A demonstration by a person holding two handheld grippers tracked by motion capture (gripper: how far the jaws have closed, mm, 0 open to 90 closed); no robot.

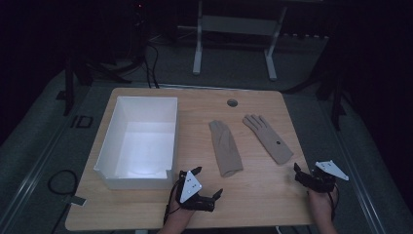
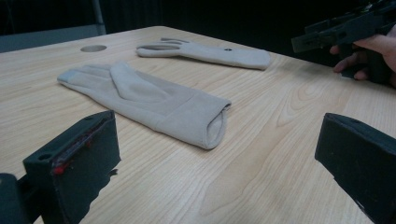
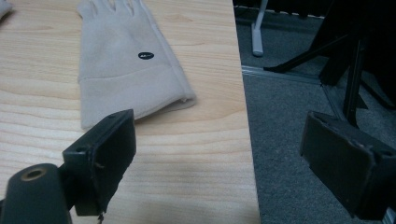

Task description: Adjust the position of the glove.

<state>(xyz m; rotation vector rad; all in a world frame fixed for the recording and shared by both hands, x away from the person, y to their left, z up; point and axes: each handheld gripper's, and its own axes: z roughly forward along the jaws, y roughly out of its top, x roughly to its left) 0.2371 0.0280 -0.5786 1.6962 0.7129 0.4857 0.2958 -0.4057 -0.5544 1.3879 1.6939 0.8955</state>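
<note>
At the left of the wooden table stands a white open-topped bin, its inside bare. Just beside its near right corner the left gripper hovers low over the tabletop, its jaws spread wide with nothing between them; in its own view they frame the cuff of the nearer beige glove, which lies flat a little ahead of them with its fingers pointing away. In the high view this left glove lies near the table's middle, right of the bin. Close beside it, farther right and slightly angled, lies the second glove, a small dark dot on its back. A round cable hole sits behind the pair. At the table's right edge the right gripper is held wide open and empty, its jaws just short of the second glove's cuff.
</note>
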